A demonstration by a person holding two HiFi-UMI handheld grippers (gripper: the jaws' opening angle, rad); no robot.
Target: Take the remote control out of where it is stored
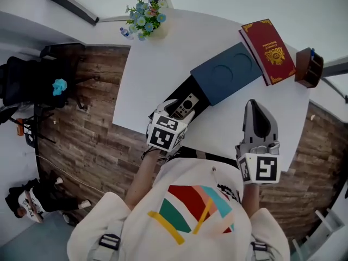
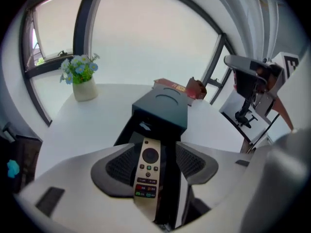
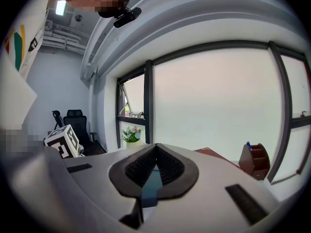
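The slim light remote control (image 1: 185, 106) (image 2: 147, 171) lies face up in the black inner tray (image 2: 171, 144), which is pulled out of a dark blue box sleeve (image 1: 225, 72) (image 2: 163, 106) on the white table (image 1: 157, 64). My left gripper (image 1: 178, 112) (image 2: 153, 161) is open, with the remote lying between its pads; the right pad stands clear of it. At the table's near edge, to the right, my right gripper (image 1: 252, 103) (image 3: 155, 147) is shut with nothing in it.
A red book (image 1: 269, 49) lies just beyond the box. A brown pen holder (image 1: 309, 67) stands at the far right corner, and a vase of flowers (image 1: 145, 18) (image 2: 82, 79) at the far left. A black office chair (image 1: 32, 80) is on the wooden floor to the left.
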